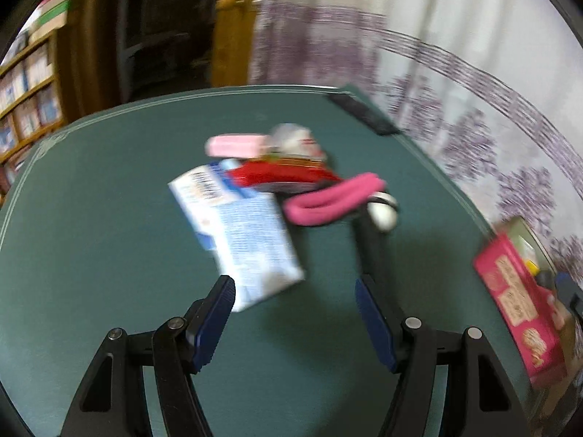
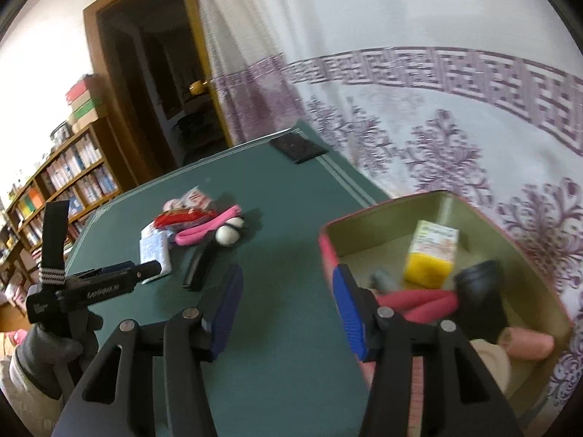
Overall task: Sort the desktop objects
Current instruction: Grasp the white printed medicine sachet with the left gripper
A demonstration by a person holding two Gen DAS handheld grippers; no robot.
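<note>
A pile lies mid-table: a white and blue packet (image 1: 240, 233), a red pouch (image 1: 280, 174), a pink loop (image 1: 331, 196), a white ball (image 1: 382, 215), a black bar (image 1: 368, 244) and a pale pink block (image 1: 233, 145). My left gripper (image 1: 295, 291) is open and empty just short of the packet. My right gripper (image 2: 288, 284) is open and empty over the near rim of the pink tin (image 2: 328, 251). The tin holds a yellow carton (image 2: 431, 255), a black cup (image 2: 481, 291) and pink rolls (image 2: 419, 302). The pile also shows in the right wrist view (image 2: 189, 225).
The green table (image 1: 91, 236) meets a patterned curtain (image 2: 437, 127) on the right. A black flat item (image 1: 364, 113) lies at the far corner. The tin (image 1: 517, 302) sits at the table's right edge. A bookshelf (image 2: 65, 185) and a doorway stand behind.
</note>
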